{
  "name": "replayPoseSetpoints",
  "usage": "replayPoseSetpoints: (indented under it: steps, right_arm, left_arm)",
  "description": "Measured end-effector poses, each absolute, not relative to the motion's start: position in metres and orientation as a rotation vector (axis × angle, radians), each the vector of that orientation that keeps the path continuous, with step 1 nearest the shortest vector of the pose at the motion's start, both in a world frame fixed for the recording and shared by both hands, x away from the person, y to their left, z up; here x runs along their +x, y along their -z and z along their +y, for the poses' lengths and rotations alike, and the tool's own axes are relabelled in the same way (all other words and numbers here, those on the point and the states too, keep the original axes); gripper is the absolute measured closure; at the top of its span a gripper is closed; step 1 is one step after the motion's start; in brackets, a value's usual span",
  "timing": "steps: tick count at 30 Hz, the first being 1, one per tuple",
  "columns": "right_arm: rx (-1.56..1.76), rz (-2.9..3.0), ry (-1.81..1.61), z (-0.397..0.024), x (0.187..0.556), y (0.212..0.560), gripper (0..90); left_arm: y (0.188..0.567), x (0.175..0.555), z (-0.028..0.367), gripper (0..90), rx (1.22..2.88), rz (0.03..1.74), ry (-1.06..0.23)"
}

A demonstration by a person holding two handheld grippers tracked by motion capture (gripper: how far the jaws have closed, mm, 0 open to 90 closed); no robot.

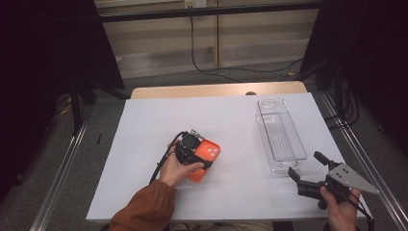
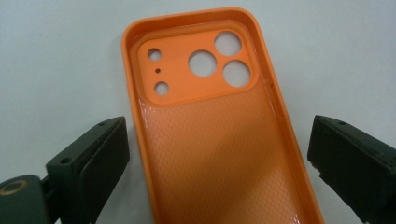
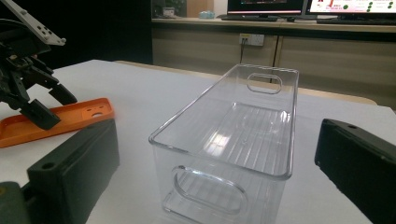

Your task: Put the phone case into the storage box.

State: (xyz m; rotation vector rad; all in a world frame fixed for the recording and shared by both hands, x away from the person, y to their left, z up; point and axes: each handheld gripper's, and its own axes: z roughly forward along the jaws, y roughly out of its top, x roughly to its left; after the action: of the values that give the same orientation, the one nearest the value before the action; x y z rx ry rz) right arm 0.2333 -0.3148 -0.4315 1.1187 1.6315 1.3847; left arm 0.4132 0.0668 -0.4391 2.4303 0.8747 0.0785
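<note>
1. The worktop (image 1: 144, 144) is the biggest thing before me, covered by a white sheet, with a strip of pale wood showing along its far edge.
2. The clear plastic bin (image 1: 280, 134) stands upright on the right half of the worktop, long side running away from me, open at the top, with an oval handle cut-out in each end wall. Nothing lies in it.
3. The orange phone case (image 1: 208, 159) lies flat near the middle of the worktop, well apart from the bin, its hollow inside facing up and its camera holes at the far end.
4. My left gripper (image 1: 191, 153) hovers right over the case. In the left gripper view its fingers (image 2: 93, 163) stand apart, one on each long side of the case, neither touching it.
5. My right gripper (image 1: 308, 166) sits at the near right corner of the worktop, just beside the near end of the bin. In the right gripper view its fingers (image 3: 77, 172) are spread wide, with the bin's near end wall between them, and hold nothing.
</note>
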Motion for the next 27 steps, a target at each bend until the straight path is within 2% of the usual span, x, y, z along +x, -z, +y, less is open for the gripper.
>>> replayPoseSetpoints:
  steps: [14,27]
  right_arm:
    - [1.118,1.633,-1.386,-0.3147,0.2333,0.4315,0.0]
    - [1.119,1.633,-1.389,-0.3143,0.2333,0.4316,0.0]
  left_arm:
    - [0.4422,0.4080,0.0579,7.1,2.495,0.867,-0.185]
    - [0.4427,0.4068,0.0554,7.1,2.495,0.895,-0.204]
